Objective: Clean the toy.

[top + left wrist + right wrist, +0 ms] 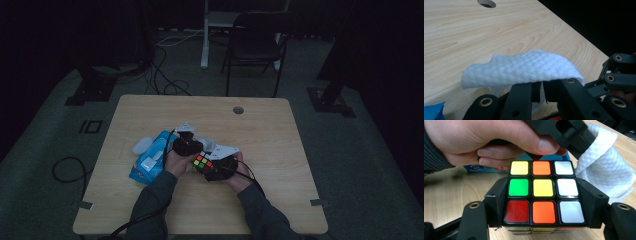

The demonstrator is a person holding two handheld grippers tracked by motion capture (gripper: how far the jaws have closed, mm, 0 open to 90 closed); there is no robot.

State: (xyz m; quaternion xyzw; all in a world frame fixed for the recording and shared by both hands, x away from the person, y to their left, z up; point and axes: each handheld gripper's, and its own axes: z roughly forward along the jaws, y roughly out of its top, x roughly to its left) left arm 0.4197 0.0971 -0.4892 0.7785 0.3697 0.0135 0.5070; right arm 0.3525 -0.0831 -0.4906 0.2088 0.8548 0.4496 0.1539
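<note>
Right gripper view: puzzle cube (543, 195) clamped by right gripper (544, 202); white wipe (524, 68) pinched by left gripper (541, 90). Cube may be levered loose if wiped hard.

One puzzle cube (543, 195), one white wipe (524, 68), one blue wipe pack (148, 162), two hand-held grippers.

cube (543, 195) underside hidden, blue pack (432, 111) cut off by edge
</note>
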